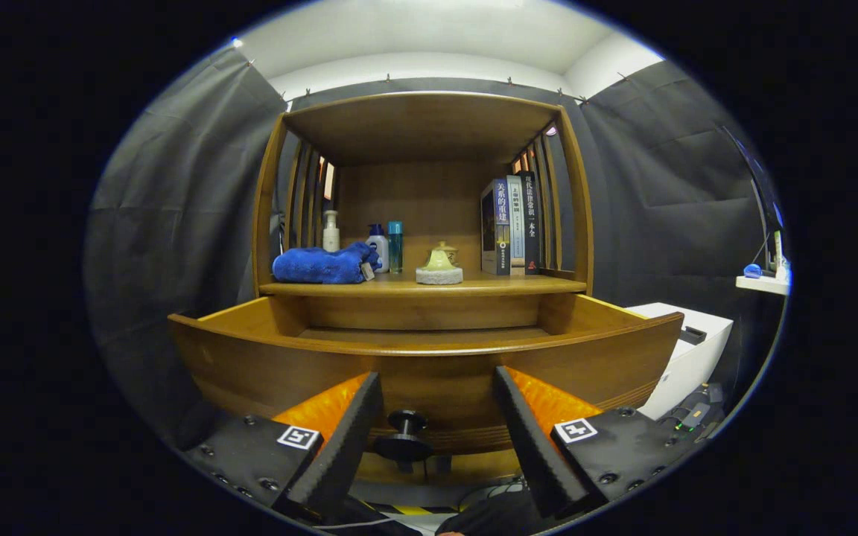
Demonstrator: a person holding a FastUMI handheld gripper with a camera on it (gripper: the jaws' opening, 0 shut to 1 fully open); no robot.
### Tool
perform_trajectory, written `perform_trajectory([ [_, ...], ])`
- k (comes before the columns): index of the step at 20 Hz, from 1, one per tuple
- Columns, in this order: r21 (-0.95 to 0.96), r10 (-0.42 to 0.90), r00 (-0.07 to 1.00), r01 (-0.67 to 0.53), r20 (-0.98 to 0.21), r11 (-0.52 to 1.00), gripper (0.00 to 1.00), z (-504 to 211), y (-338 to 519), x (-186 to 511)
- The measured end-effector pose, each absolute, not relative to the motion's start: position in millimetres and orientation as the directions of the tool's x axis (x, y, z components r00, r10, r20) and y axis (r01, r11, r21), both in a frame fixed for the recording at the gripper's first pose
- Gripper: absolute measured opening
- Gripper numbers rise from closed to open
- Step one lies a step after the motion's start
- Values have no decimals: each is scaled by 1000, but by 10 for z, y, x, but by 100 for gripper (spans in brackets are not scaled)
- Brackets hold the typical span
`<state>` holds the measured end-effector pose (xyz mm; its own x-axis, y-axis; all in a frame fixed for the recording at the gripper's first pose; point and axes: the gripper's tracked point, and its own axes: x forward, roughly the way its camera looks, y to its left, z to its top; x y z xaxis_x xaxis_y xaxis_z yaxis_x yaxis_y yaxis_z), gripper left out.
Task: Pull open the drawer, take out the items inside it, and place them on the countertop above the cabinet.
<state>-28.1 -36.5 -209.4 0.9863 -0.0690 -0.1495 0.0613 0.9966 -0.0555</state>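
2 fingers of the hand-held gripper (436,432) stand spread and empty either side of the knob (405,435); the drawer (429,350) is pulled out, ready for reaching in.

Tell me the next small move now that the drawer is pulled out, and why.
Probably lift the tool up and forward over the drawer front. Its fingers stand open astride the knob, touching nothing, and the drawer's inside is hidden behind that front.
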Motion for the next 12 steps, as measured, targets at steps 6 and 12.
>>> perform_trajectory([
  [6, -12, -53, 985, 51, -165, 999, 98, -2068, -351, -140],
  [12, -27, -54, 985, 50, -166, 998, 98, -2004, -343, 297],
])
